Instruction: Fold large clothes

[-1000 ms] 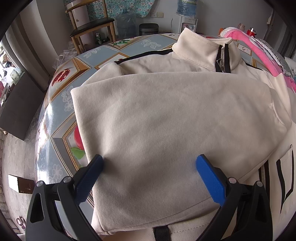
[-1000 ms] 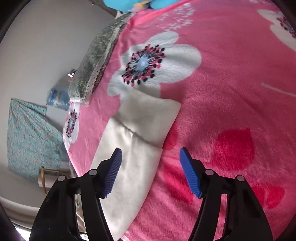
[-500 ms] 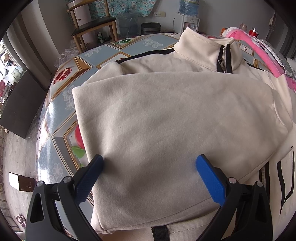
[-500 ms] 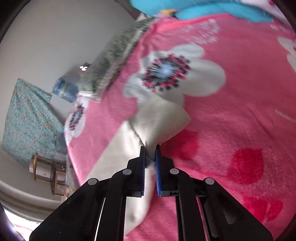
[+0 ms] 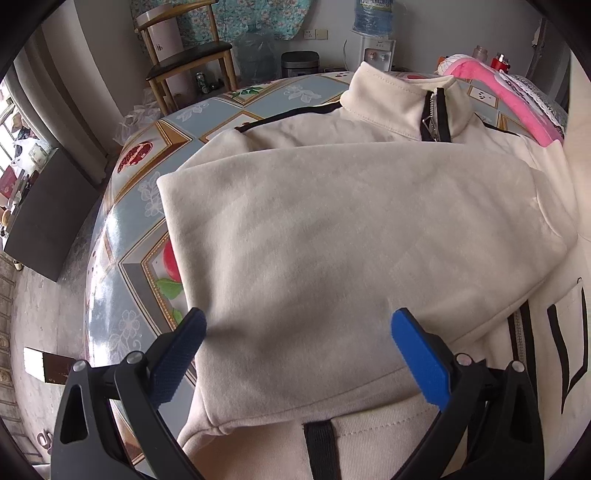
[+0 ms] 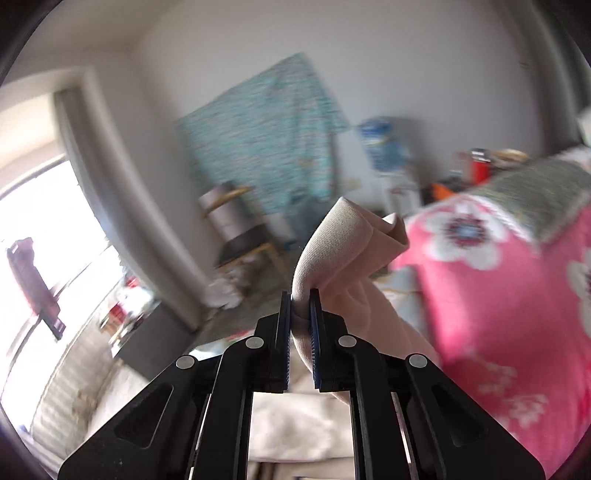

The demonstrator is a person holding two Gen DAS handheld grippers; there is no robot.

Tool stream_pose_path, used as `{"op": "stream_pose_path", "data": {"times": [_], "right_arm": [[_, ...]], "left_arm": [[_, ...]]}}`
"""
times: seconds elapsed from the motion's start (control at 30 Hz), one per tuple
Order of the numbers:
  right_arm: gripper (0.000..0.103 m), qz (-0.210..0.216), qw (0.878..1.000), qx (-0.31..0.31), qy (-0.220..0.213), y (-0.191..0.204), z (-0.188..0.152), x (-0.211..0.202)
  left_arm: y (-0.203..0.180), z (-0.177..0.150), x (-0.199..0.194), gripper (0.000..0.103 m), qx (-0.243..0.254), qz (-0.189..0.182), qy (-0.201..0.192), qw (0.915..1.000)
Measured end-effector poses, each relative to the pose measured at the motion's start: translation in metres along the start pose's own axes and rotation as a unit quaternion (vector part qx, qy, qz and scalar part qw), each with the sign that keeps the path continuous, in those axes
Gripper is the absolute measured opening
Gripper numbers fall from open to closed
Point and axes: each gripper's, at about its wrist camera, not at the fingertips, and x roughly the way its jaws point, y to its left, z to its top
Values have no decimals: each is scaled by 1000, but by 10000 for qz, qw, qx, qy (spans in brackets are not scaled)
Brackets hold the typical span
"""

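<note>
The cream jacket [image 5: 351, 236] lies on the desk [image 5: 147, 206], one sleeve folded across. Right gripper [image 6: 298, 321] fingers clamp what looks like its other sleeve cuff [image 6: 343, 240]; carry it over smoothly. Left gripper [image 5: 295, 347] fingers hover apart, ready to steady the cloth

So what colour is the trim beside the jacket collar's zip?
Black trim on the cream fleece jacket; clearest in the left wrist view.

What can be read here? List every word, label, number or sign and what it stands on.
No text here can be read for certain.
Water bottle: the label is too blurred to read.
White drum on the chair: a dark mark, too small to read.
Jacket: black strokes at its right edge, cut off, not readable.
Right wrist view: motion-blurred, no legible text.
</note>
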Motion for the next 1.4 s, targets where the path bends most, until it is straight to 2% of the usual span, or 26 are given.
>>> {"op": "stream_pose_path", "data": {"times": [0.1, 0.2, 0.27, 0.33, 0.4, 0.43, 0.47, 0.5, 0.57, 0.6, 0.67, 0.73, 0.83, 0.9, 0.93, 1.03, 1.17, 1.3, 1.4], "right_arm": [[9, 435, 9981, -264, 359, 46, -32, 41], [9, 433, 9919, -500, 1084, 77, -91, 102], [9, 309, 9833, -626, 1680, 89, -140, 144], [10, 190, 9694, -714, 2341, 98, -189, 181], [14, 296, 9547, -591, 2902, 98, -227, 203], [15, 363, 9505, -537, 3038, 99, -238, 206], [24, 411, 9482, -498, 3110, 97, -244, 206], [40, 456, 9480, -433, 3120, 97, -247, 201], [60, 618, 9538, -228, 2932, 89, -242, 184], [62, 691, 9576, -146, 2794, 85, -239, 173], [62, 688, 9628, 19, 2612, 71, -232, 154], [62, 513, 9674, 209, 2471, 53, -231, 138], [48, 76, 9711, 360, 2357, 25, -236, 113], [38, -210, 9705, 496, 2350, 6, -242, 102], [36, -324, 9699, 553, 2351, -1, -246, 97], [35, -651, 9675, 719, 2335, -21, -260, 82], [35, -702, 9684, 941, 2200, -36, -274, 67], [33, -684, 9688, 1139, 2091, -46, -282, 59], [33, -623, 9691, 1238, 2040, -50, -284, 59]], "left_arm": [[7, -6, -17, 99, -202, -98, -253, 9994], [14, -15, -36, 99, -297, -278, -472, 9981], [18, -21, -48, 99, -293, -396, -628, 9968], [22, -26, -57, 99, -268, -572, -754, 9951], [25, -29, -63, 99, -235, -746, -808, 9937], [26, -30, -64, 99, -219, -826, -817, 9930], [26, -30, -65, 99, -207, -906, -815, 9923], [27, -29, -66, 99, -206, -1013, -819, 9913], [29, -26, -67, 99, -234, -1237, -837, 9885], [29, -24, -67, 99, -267, -1361, -847, 9867], [28, -18, -66, 99, -359, -1604, -871, 9826], [26, -8, -61, 99, -467, -1812, -860, 9786], [21, 5, -50, 96, -597, -1949, -787, 9758], [19, 13, -36, 90, -745, -1934, -625, 9763], [20, 16, -28, 87, -836, -1941, -511, 9761], [20, 23, -4, 69, -1020, -1885, -153, 9766], [20, 27, 12, 47, -1059, -1782, 11, 9783], [18, 26, 15, 39, -942, -1602, 7, 9826], [17, 27, 16, 23, -892, -1478, 7, 9850]]}}
